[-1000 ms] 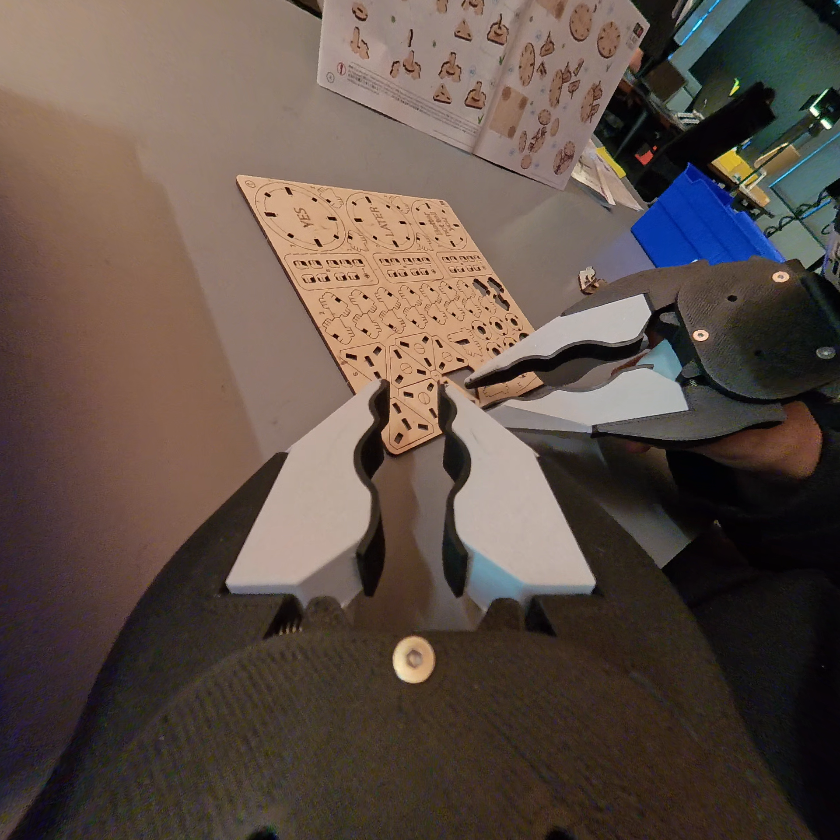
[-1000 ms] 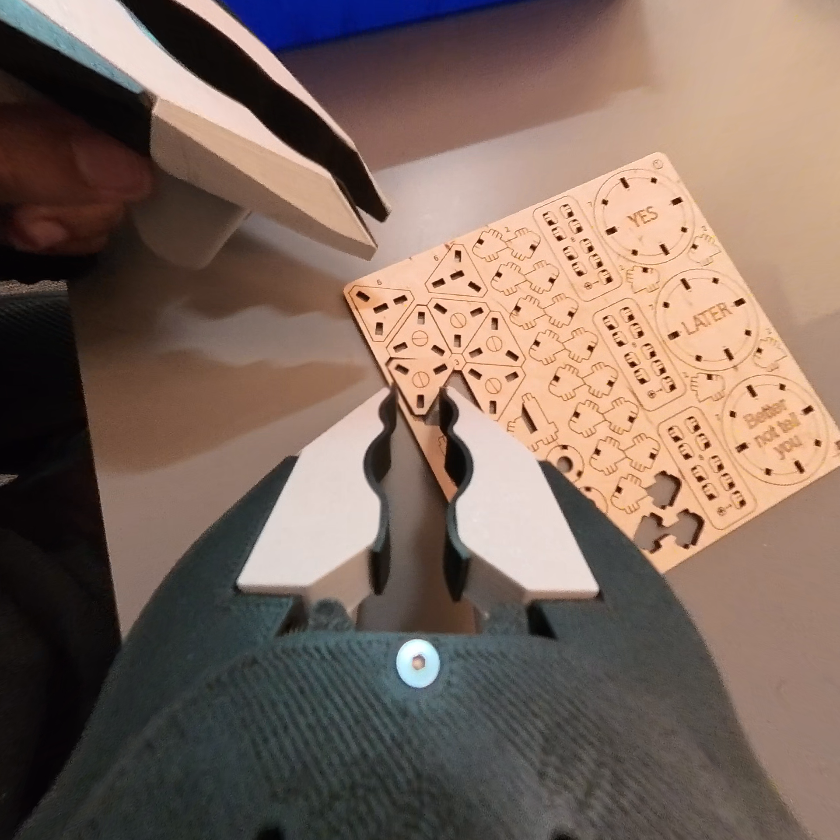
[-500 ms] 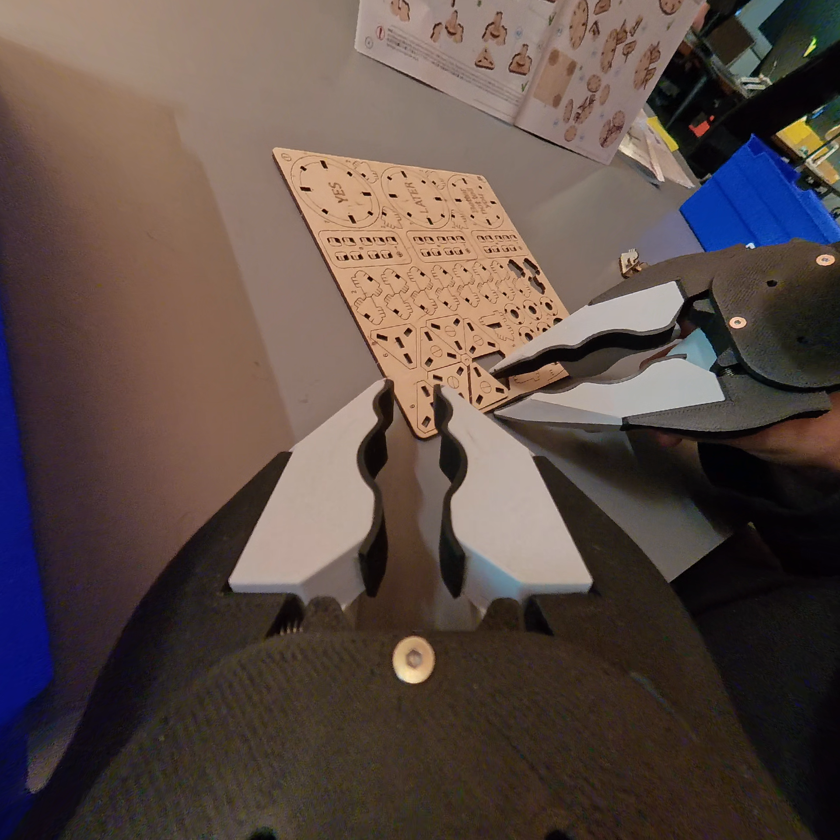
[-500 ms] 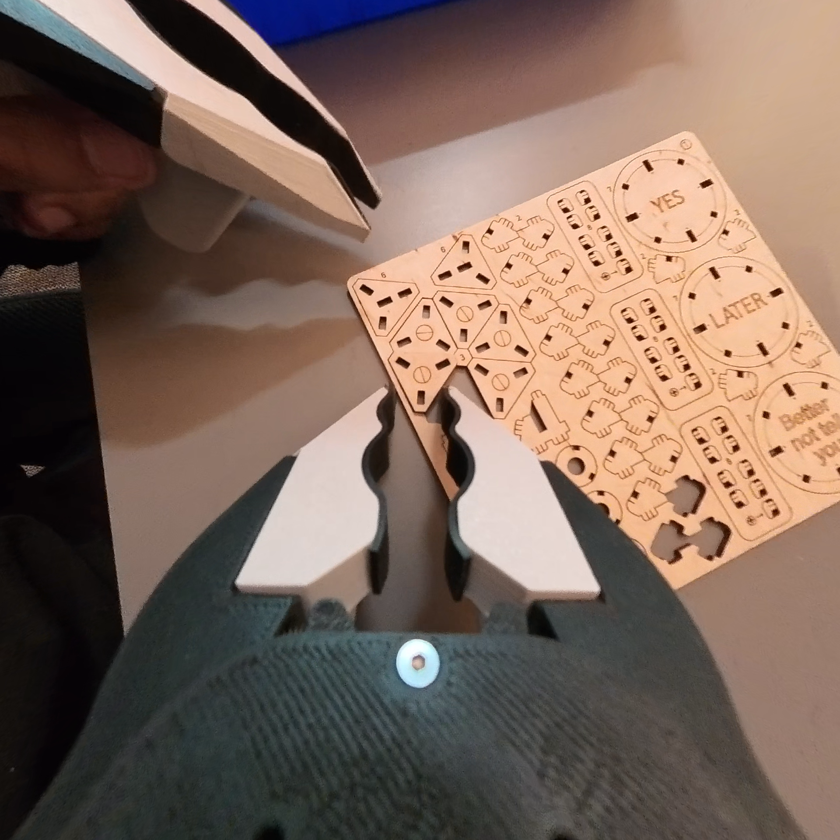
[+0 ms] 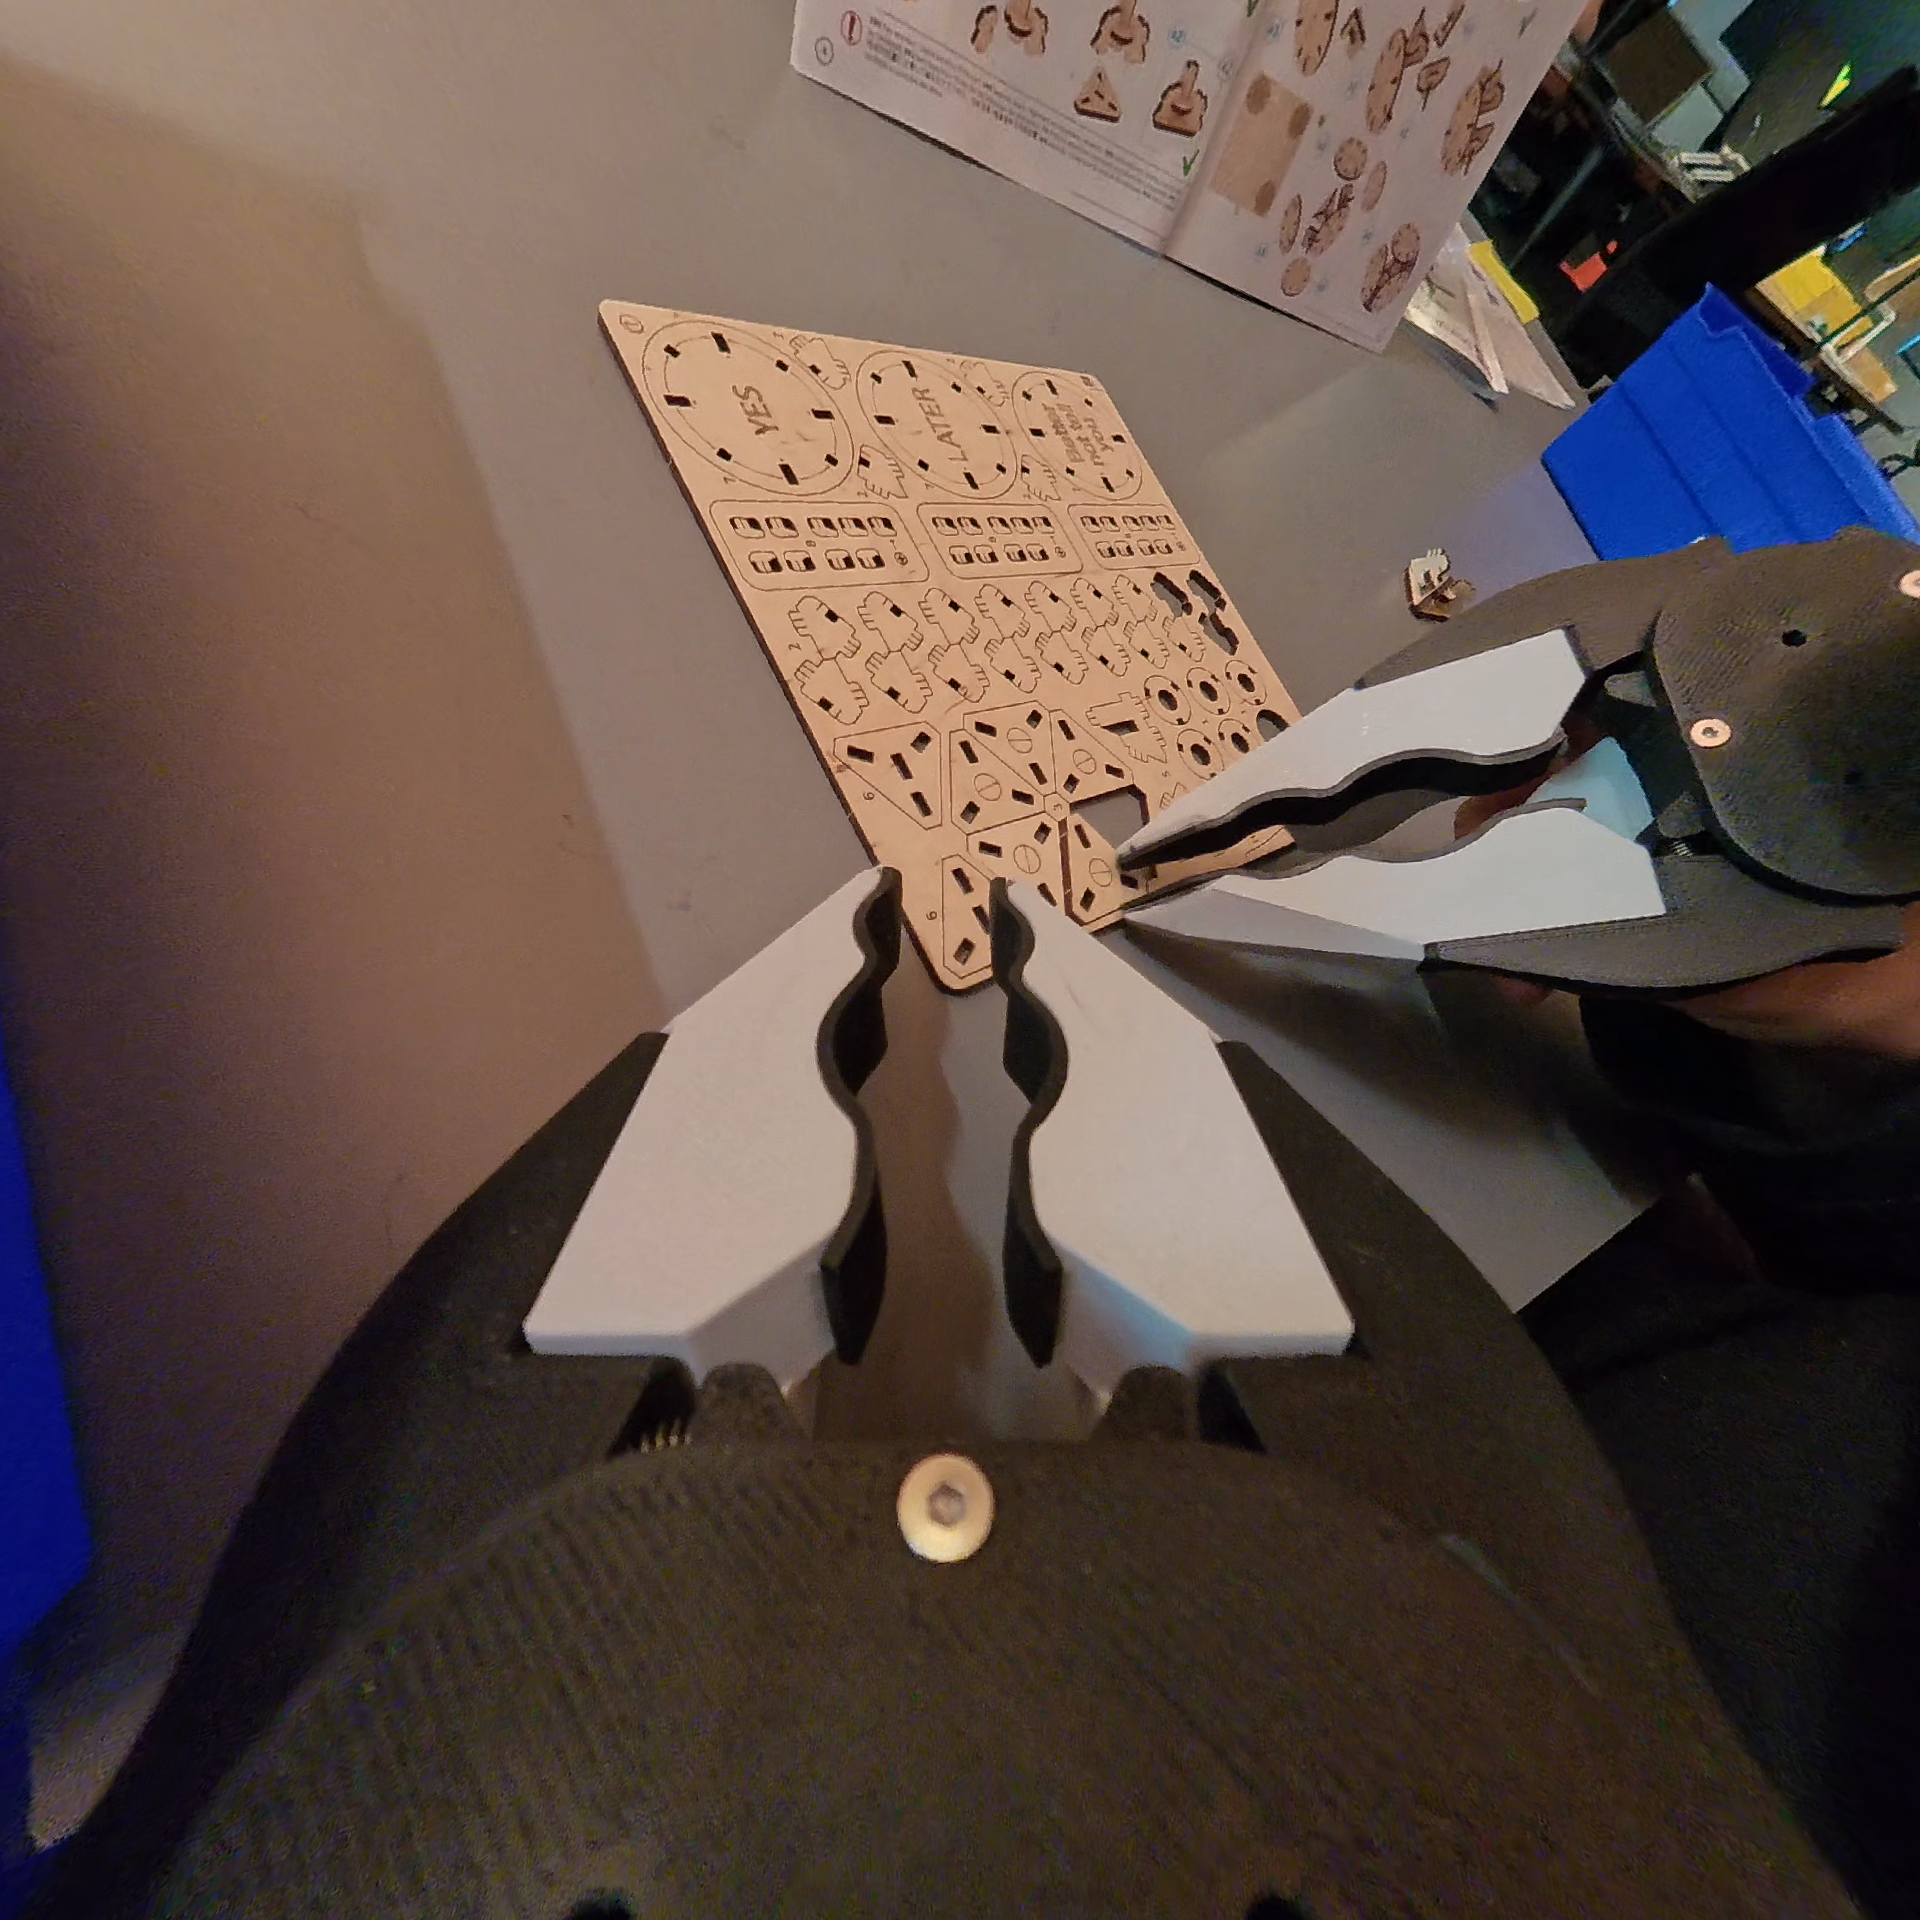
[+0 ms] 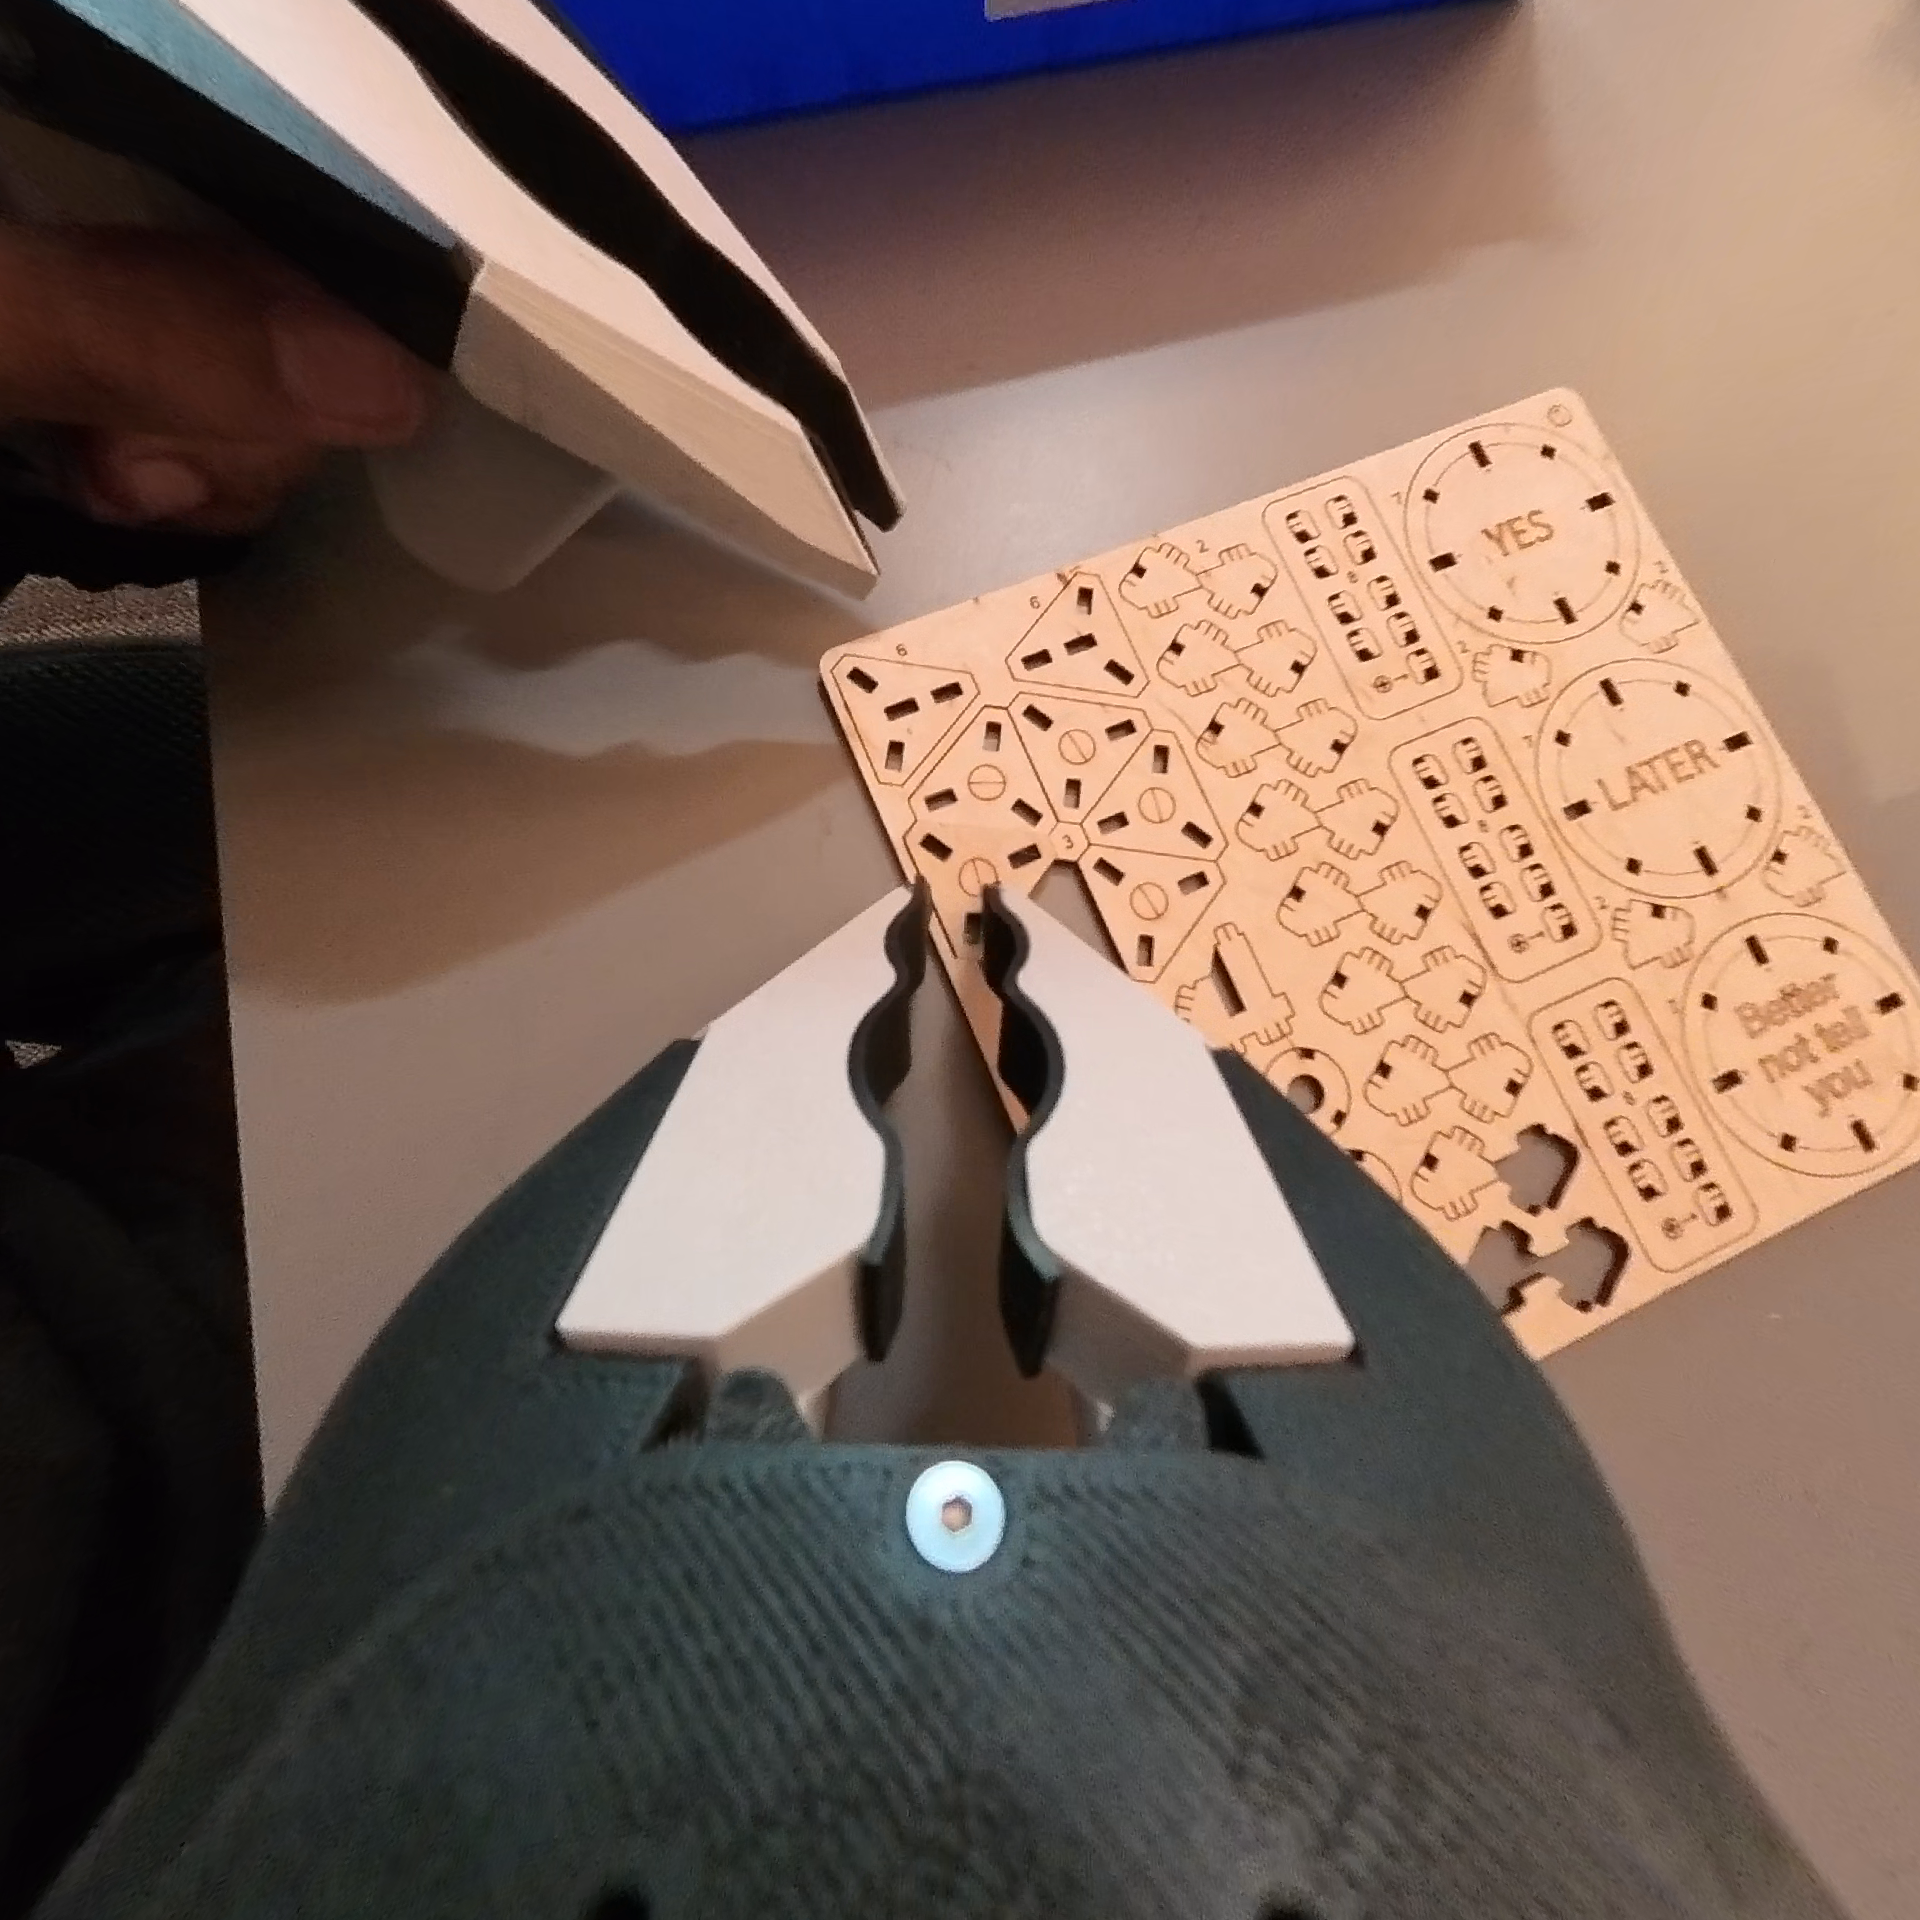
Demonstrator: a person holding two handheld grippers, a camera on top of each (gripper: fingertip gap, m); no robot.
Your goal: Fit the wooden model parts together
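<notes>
A thin wooden laser-cut sheet [image 5: 935, 623] of punch-out parts lies on the grey table [image 5: 416, 520]. My right gripper [image 6: 951, 888] has come in at the sheet's near edge. In the left wrist view its [image 5: 1130, 881] upper pad rests on top of the sheet and its lower finger lies under the edge, so it is shut on the sheet [image 6: 1351, 831]. My left gripper [image 5: 940, 894] is open and empty. The sheet's near corner shows just beyond its tips. In the right wrist view the left gripper [image 6: 873, 530] hovers above the table, clear of the sheet.
A printed instruction leaflet [image 5: 1195, 114] lies at the back of the table. A blue bin [image 5: 1714, 447] stands at the far right, with a small loose wooden piece [image 5: 1434, 592] in front of it. The table's edge [image 5: 1558, 1288] runs close on the right. A hand [image 6: 208, 416] holds the left gripper. One gripper's finger ends stand about 6 cm off the other's.
My right gripper's jaws have narrowed onto the sheet's near edge. My left gripper has drawn slightly nearer the sheet's corner, with its jaws a little narrower than a second ago.
</notes>
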